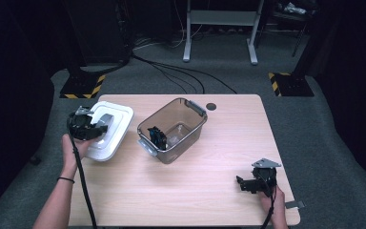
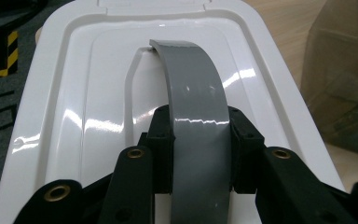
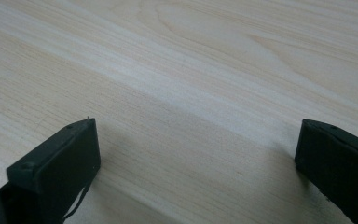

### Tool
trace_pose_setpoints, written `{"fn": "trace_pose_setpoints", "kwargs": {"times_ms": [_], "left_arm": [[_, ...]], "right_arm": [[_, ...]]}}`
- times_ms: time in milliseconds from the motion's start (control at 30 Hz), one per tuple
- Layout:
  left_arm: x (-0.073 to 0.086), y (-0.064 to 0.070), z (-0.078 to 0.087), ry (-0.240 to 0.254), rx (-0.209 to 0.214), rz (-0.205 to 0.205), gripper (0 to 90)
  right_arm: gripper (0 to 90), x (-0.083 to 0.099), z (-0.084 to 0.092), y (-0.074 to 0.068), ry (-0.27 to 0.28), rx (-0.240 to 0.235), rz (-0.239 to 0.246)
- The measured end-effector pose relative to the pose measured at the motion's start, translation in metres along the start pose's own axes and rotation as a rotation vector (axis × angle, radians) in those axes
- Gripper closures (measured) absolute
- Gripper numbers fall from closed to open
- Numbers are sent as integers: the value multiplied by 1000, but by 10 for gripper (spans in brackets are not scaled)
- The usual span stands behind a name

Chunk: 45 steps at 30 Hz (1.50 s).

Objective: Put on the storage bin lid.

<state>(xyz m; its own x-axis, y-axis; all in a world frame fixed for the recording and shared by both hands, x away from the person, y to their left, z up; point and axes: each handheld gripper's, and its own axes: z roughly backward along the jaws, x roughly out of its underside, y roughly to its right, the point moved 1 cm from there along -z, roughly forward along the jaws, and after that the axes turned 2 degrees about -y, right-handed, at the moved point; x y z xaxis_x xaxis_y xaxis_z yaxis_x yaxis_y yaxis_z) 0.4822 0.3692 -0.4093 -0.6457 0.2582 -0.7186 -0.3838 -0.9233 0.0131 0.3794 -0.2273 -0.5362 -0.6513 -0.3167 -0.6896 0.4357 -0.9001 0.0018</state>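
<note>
Desk [image 1: 209, 191]: left gripper [image 2: 199, 140] jaws clamped on lid [image 2: 74, 93] handle [image 2: 193, 93].
Keep lid level moving to bin [image 1: 174, 129]; right gripper [image 3: 196, 158] jaws apart, idle.

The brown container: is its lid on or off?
Off. The brown container stands open on the table; the white lid is beside it, its grey handle clamped in the left gripper.
</note>
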Motion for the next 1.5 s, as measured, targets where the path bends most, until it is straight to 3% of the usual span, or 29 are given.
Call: {"fn": "trace_pose_setpoints", "kwargs": {"times_ms": [200,900,1233,1500], "left_arm": [[-16,10,18,-6,19,-50,676],[-61,40,59,17,48,-150,676],[-82,61,70,29,73,-197,676],[-100,85,71,33,104,-240,676]], "right_arm": [[0,0,0,0,0,2,1],[0,0,0,0,0,0,0],[0,0,0,0,0,0,0],[0,0,0,0,0,1,-2]]}}
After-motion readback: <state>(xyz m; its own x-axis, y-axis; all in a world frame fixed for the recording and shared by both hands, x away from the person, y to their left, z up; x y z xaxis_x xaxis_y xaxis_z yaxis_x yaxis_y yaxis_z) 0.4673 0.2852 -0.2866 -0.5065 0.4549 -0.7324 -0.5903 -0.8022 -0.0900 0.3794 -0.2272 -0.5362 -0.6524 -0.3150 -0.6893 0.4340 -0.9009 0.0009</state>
